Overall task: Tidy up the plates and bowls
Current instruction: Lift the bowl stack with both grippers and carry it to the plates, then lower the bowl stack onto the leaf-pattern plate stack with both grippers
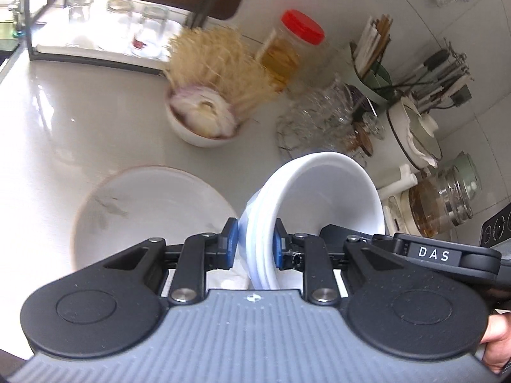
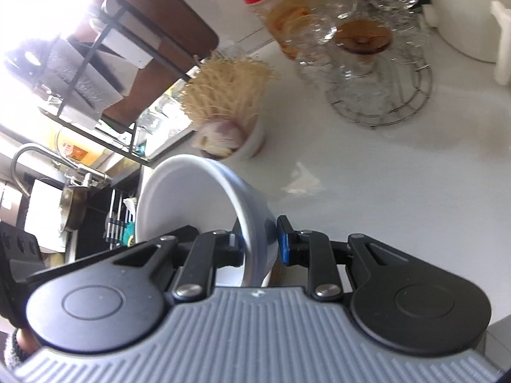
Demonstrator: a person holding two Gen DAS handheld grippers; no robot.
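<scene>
Both tools are gripping crockery: our left tool [image 1: 254, 244] is clenching the rims of a nested stack of white ceramic bowls [image 1: 319, 198], and our right tool [image 2: 259, 239] is pinching the wall of a single white ceramic bowl [image 2: 198, 198]. We are carrying both loads in the air above the glossy white tabletop [image 1: 80, 111], clear of its surface.

We are judging the task as partly under way. A wide white plate with a faint leaf print [image 1: 150, 210] is lying flat on the tabletop just beside the left tool, not yet put away, and a white bowl holding onion pieces and pale fibrous roots [image 1: 204, 118] is sitting further back near a red-lidded plastic jar [image 1: 287, 51]. Neither carried load is set down yet.

The stack is tipping on its side, its opening facing right and toward us, its axis running nearly level. The single bowl is tilting likewise, mouth opening left toward the sink tap [image 2: 48, 166]
</scene>
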